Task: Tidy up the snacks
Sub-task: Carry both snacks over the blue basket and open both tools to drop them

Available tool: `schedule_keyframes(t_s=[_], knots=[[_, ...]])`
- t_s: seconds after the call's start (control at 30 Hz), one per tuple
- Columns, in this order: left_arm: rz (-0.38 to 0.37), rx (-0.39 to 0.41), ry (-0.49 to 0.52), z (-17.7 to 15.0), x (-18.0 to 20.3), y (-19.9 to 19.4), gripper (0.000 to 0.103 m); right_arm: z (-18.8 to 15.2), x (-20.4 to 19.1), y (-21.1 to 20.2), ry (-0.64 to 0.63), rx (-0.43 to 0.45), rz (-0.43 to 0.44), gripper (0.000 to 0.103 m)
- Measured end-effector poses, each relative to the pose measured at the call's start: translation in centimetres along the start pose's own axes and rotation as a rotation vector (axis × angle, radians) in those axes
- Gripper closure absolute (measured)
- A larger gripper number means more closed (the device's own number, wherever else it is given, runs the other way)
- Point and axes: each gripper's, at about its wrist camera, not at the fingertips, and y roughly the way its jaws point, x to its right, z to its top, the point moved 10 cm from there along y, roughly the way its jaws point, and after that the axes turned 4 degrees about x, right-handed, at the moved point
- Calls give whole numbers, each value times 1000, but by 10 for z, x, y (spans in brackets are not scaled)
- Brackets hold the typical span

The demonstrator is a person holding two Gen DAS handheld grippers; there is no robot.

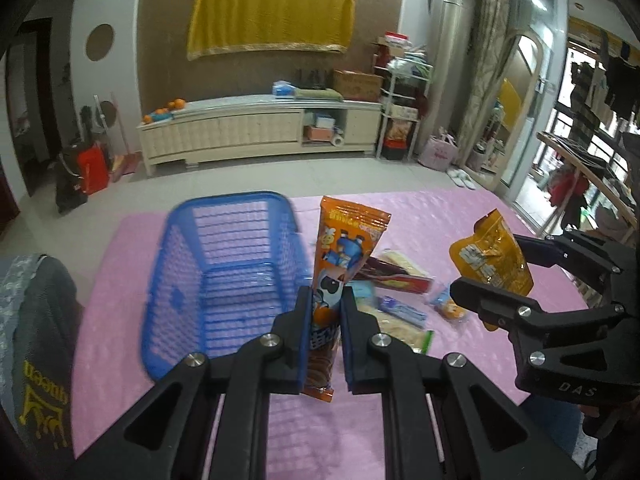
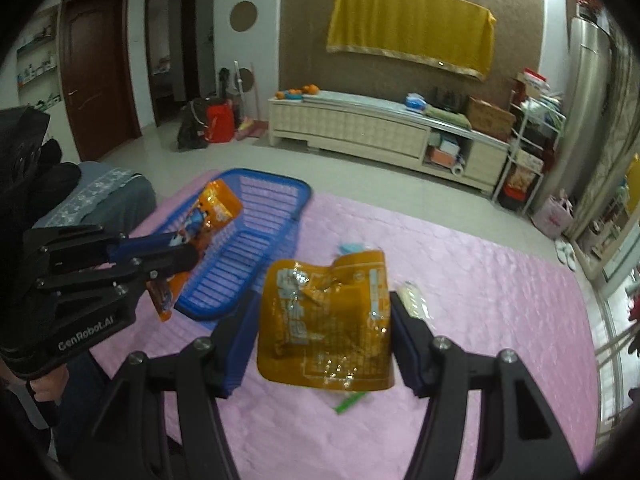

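Carrying two snack packets above the pink quilted mat (image 1: pixel 320 432), both hand-held grippers are loaded. The left gripper (image 1: pixel 325 300) is clenched on a tall orange printed foil packet (image 1: pixel 344 248), which stands upright just beside the right rim of the empty blue slatted plastic basket (image 1: pixel 224 280). The right gripper (image 2: pixel 324 312), further right of the basket, grasps a wide amber glossy pouch (image 2: pixel 326 320) by its side edges, so the film buckles.

Risks: the crumpled pouch could slip from its edgewise grip; the tall packet, held low, could swing and catch the basket's rim, tipping the light basket.

Clearance: open mat lies nearer the camera than the basket. Loose wrapped snacks (image 1: pixel 404 304) crowd the mat to the basket's right, between the grippers. A grey cushion (image 1: pixel 36 344) borders its left.
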Motion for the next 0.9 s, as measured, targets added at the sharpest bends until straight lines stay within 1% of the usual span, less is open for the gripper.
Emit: schedule_keyframes(t_s=[0.1, 0.27, 0.37, 0.53, 0.57, 0.6, 0.63, 0.7, 0.9], knots=[[33, 6, -8, 1, -24, -7, 91, 10, -21, 6, -16, 13, 25, 37], [65, 8, -31, -1, -55, -14, 91, 20, -49, 19, -46, 14, 66, 38], [70, -5, -41, -3, -69, -11, 91, 24, -64, 30, -64, 7, 87, 40], [61, -43, -60, -10, -88, 3, 91, 26, -77, 47, -67, 2, 118, 43], [60, -48, -63, -11, -91, 6, 91, 25, -79, 53, -67, -11, 128, 46], [58, -55, -67, -12, -93, 10, 91, 24, -81, 59, -66, -23, 137, 51], [56, -60, -71, -14, -96, 14, 91, 23, -84, 64, -64, -34, 145, 52], [52, -75, -78, -19, -100, 21, 91, 18, -84, 77, -59, -66, 159, 52], [35, -127, -104, -36, -104, 40, 91, 4, -90, 100, -82, -121, 156, 52]])
